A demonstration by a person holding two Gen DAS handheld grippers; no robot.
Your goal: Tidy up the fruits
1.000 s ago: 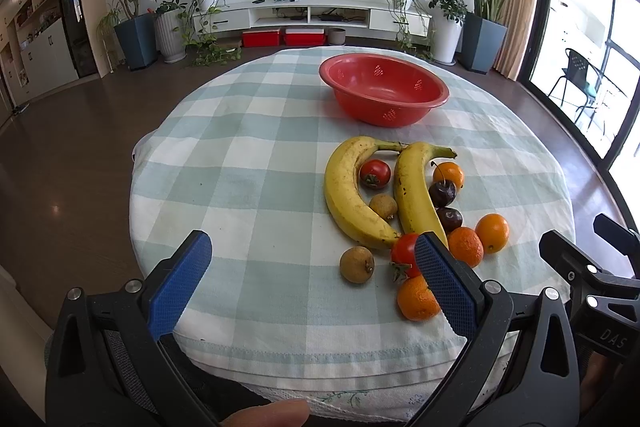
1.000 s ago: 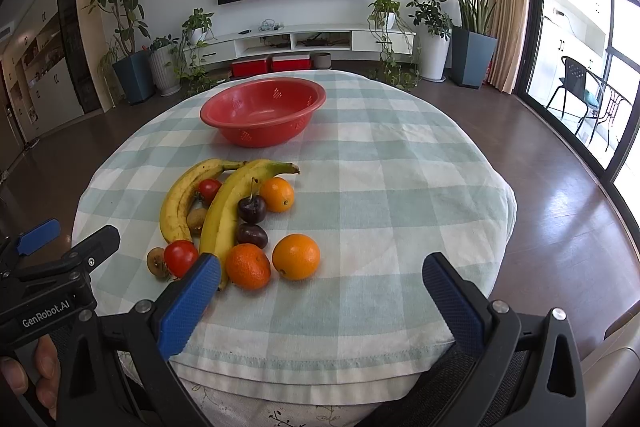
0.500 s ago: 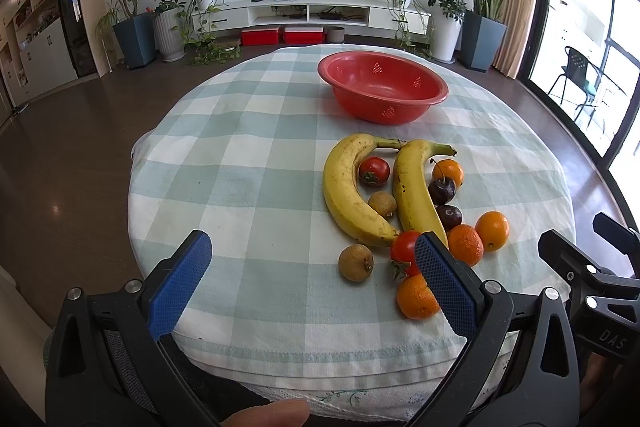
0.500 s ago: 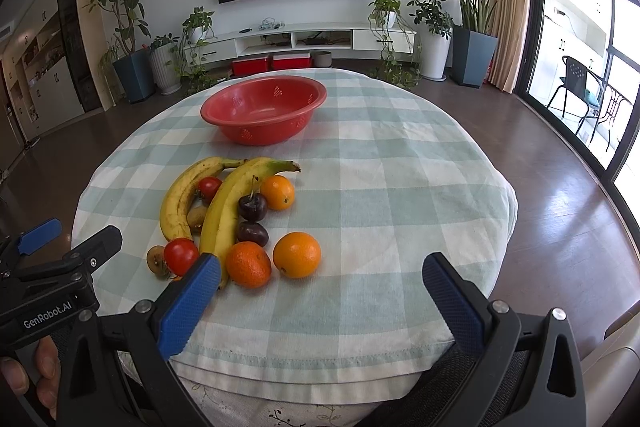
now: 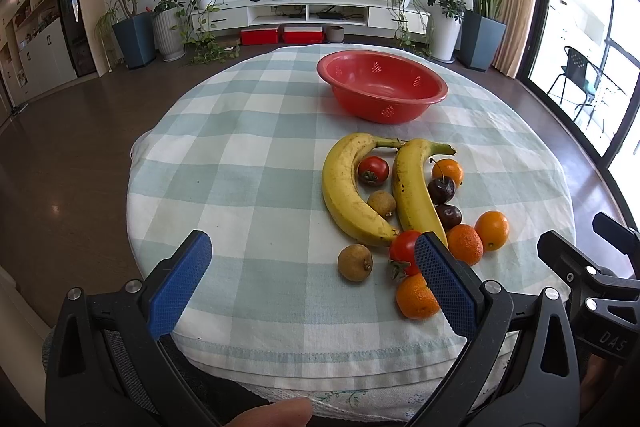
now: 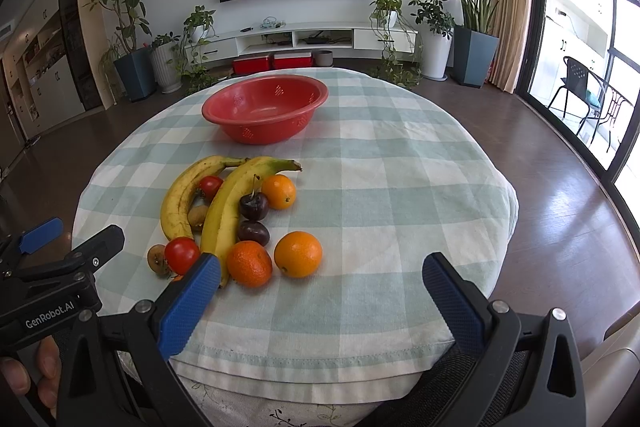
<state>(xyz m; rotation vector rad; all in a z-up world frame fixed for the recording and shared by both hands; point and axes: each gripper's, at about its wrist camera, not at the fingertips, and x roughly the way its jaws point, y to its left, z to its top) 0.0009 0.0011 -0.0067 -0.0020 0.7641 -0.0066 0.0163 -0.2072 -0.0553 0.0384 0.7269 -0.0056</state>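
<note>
Nothing has gone into the red bowl (image 6: 264, 109) yet; it sits bare at the far side of the bench (image 6: 400, 187), well apart from the fruit heaped near the front edge. The left hand-held gripper (image 5: 312, 283) hangs spread wide and holds nothing, low over the near edge, with its right pad in front of a tomato (image 5: 404, 247). The right hand-held gripper (image 6: 320, 301) is just as wide and unloaded, pointing at bare cloth beside the pile.

Judging from the layout, the step in hand is the first pick. It would go best on an outlying piece: the orange (image 6: 298, 253) on the right flank stands clear enough for both pads to close around it without nudging neighbours. A round fruit rolls, so the pads should meet it across the middle and squeeze gently. The two bananas (image 6: 232, 205) lie side by side with small fruit wedged between and against them; lifting one early would probably scatter the dark cherries (image 6: 253, 207).

The bowl is smooth plastic with small hole patterns in its wall. The checked cloth (image 5: 248, 163) looks soft and slightly rumpled. The oranges are dimpled, the tomatoes glossy, and the brown fruit (image 5: 355, 262) dull and rough.
</note>
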